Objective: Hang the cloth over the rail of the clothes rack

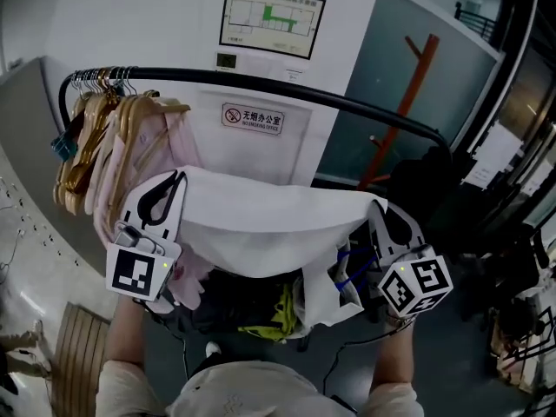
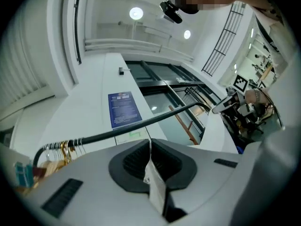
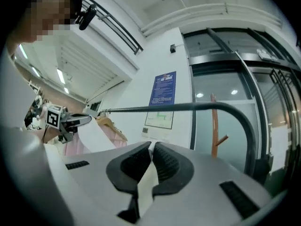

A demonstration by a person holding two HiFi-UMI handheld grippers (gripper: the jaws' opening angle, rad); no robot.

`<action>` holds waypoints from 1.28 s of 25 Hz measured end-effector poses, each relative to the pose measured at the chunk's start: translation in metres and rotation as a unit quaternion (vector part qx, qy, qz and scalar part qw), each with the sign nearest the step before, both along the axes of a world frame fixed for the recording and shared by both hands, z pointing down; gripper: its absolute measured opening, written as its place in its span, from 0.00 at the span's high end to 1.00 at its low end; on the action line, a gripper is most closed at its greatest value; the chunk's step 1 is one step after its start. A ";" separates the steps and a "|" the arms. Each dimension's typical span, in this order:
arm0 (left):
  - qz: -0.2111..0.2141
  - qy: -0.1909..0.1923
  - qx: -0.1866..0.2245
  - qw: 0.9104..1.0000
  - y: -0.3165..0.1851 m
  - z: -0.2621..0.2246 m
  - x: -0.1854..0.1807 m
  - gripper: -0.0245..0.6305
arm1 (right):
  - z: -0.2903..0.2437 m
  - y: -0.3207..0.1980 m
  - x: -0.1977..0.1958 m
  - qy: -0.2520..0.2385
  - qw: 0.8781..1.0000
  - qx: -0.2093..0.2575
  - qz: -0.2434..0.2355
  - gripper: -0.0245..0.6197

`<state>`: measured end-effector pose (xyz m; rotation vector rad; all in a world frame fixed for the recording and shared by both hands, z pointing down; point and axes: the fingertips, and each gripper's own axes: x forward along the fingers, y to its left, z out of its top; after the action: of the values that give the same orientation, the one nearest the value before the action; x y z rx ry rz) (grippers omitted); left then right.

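Observation:
A white cloth [image 1: 261,220] is stretched flat between my two grippers, in front of and below the black rail [image 1: 261,86] of the clothes rack. My left gripper [image 1: 176,179] is shut on the cloth's left corner, and a strip of cloth [image 2: 155,182] shows pinched between its pads. My right gripper [image 1: 376,207] is shut on the right corner, with a fold of cloth [image 3: 146,182] between its jaws. In both gripper views the rail [image 2: 141,124] [image 3: 188,108] runs across just beyond the jaws. The cloth's lower right part hangs loose.
Wooden hangers with pink garments [image 1: 104,137] crowd the rail's left end. The rail bends down at its right end [image 1: 430,133], near an orange coat stand [image 1: 407,94]. A pile of dark and yellow clothes [image 1: 252,307] lies below the cloth. A white wall with signs [image 1: 252,115] stands behind.

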<state>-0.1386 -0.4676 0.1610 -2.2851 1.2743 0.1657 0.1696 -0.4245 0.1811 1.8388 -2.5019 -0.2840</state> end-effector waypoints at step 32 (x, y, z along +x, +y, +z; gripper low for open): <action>-0.155 -0.114 0.147 0.970 -0.177 -0.275 -0.011 0.93 | -0.320 -0.148 0.000 0.110 0.965 0.199 0.134 0.93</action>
<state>-0.1494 -0.6446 -0.1142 -1.7765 1.3636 -0.0187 0.1695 -0.5727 -0.1390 2.1083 -2.1293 -0.9791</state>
